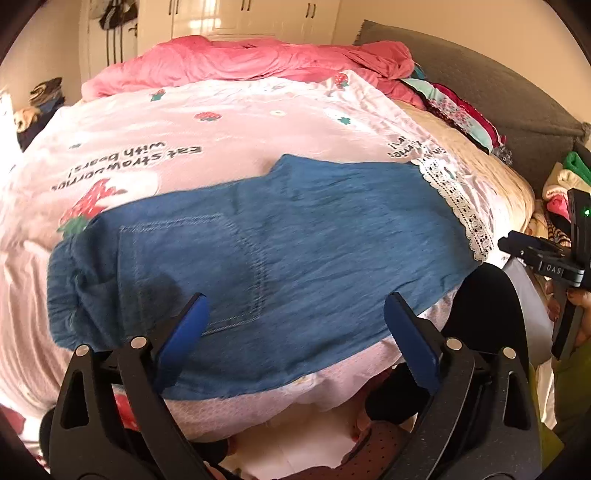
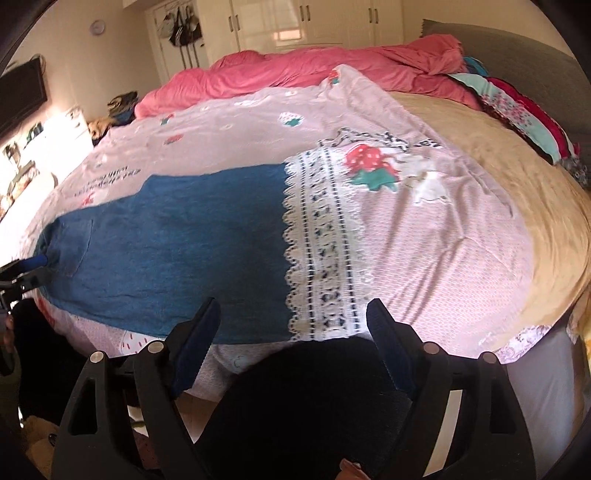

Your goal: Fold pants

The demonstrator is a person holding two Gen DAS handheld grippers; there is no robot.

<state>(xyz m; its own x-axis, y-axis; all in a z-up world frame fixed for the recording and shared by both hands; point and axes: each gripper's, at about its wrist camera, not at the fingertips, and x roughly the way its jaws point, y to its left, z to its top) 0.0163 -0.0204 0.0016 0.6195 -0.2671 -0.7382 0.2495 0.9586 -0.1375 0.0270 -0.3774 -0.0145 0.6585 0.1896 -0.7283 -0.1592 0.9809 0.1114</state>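
Blue denim pants (image 1: 280,236) lie flat on a pink strawberry-print sheet (image 1: 229,133) on the bed, waistband to the left, with a back pocket (image 1: 192,269) facing up and a white lace hem (image 1: 458,206) at the right. My left gripper (image 1: 295,325) is open and empty, hovering over the near edge of the pants by the pocket. My right gripper (image 2: 295,336) is open and empty, near the bed's front edge by the lace hem (image 2: 317,236) of the pants (image 2: 173,236). The left gripper (image 2: 33,264) shows at the left edge of the right wrist view.
A crumpled pink duvet (image 1: 243,62) lies along the far side of the bed. Folded colourful clothes (image 1: 458,107) are piled at the far right by a grey headboard (image 1: 491,74). A beige blanket (image 2: 517,177) covers the right side. White wardrobes (image 2: 317,22) stand behind.
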